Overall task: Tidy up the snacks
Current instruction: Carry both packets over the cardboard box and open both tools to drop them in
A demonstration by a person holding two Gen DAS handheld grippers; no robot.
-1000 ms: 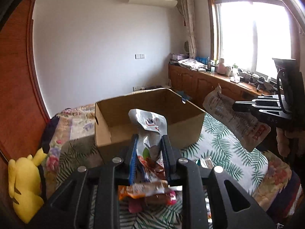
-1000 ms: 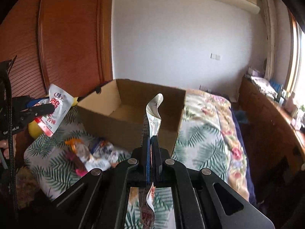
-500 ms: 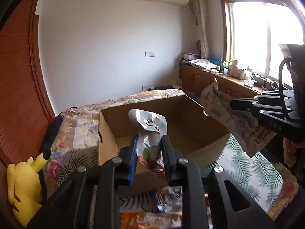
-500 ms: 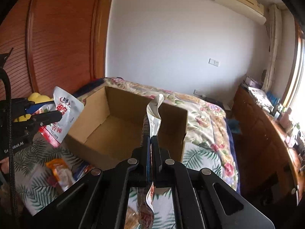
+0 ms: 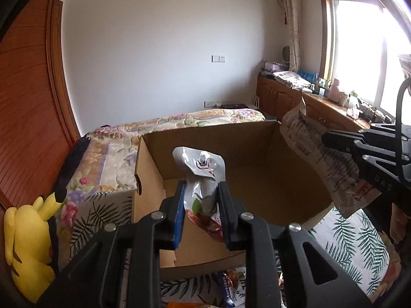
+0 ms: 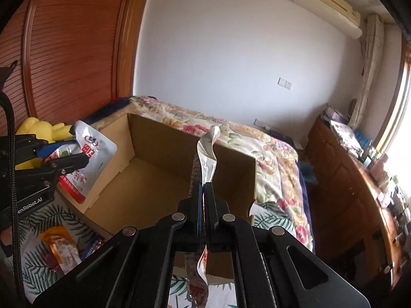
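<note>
An open, empty cardboard box [image 5: 257,138] stands on the bed; it also shows in the right wrist view [image 6: 164,133]. My left gripper [image 5: 200,192] is shut on a silver and red snack pouch [image 5: 203,169], held over the box's near left part. It shows from the right wrist view as the left gripper [image 6: 66,154] with the pouch [image 6: 90,159] at the box's left wall. My right gripper [image 6: 204,187] is shut on a flat silver snack packet [image 6: 206,156], seen edge-on above the box. In the left wrist view this packet [image 5: 321,159] hangs over the box's right wall.
Several loose snack packets [image 6: 61,246] lie on the leaf-print bedspread [image 5: 359,241] in front of the box. A yellow plush toy [image 5: 28,243] sits at the left by the wooden wardrobe [image 6: 64,51]. A wooden cabinet [image 6: 359,192] with clutter runs under the window at the right.
Both grippers have moved forward with their packets, from in front of the box to over its opening. The loose snacks have slid down out of most of the view.
</note>
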